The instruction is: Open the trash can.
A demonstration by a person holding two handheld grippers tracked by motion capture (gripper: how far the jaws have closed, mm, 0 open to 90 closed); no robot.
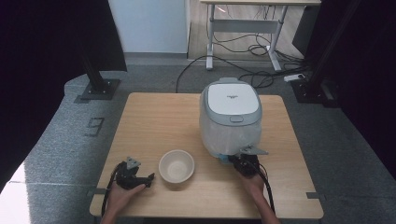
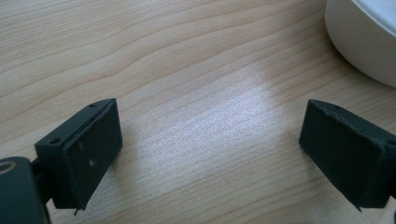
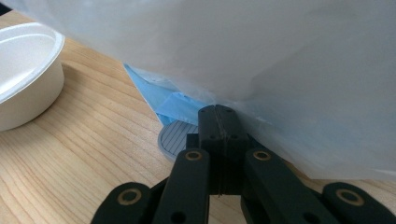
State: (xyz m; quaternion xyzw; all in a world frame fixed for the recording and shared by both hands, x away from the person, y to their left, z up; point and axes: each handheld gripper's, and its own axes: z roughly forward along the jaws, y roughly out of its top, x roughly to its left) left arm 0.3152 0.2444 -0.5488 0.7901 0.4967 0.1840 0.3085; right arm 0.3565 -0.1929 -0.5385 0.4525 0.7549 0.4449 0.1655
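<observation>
A white and grey rice cooker [image 1: 231,114] stands at the table's back right, its lid down and its body wrapped in clear plastic film [image 3: 280,70]. An empty white bowl [image 1: 176,165] sits in front of it to the left. My right gripper [image 1: 232,158] is shut, and its tips [image 3: 217,112] press against the film's lower edge at the cooker's base, beside a blue piece [image 3: 177,105] and a round grey foot [image 3: 175,140]. Whether film is pinched between the jaws is unclear. My left gripper [image 1: 150,177] lies open on the table left of the bowl [image 2: 364,42], with only bare wood between its jaws [image 2: 210,154].
The wooden table [image 1: 154,116] has free room across its left and back-left parts. Beyond it are grey carpet, black stand bases [image 1: 95,88], a desk frame [image 1: 243,28] and loose cables on the floor.
</observation>
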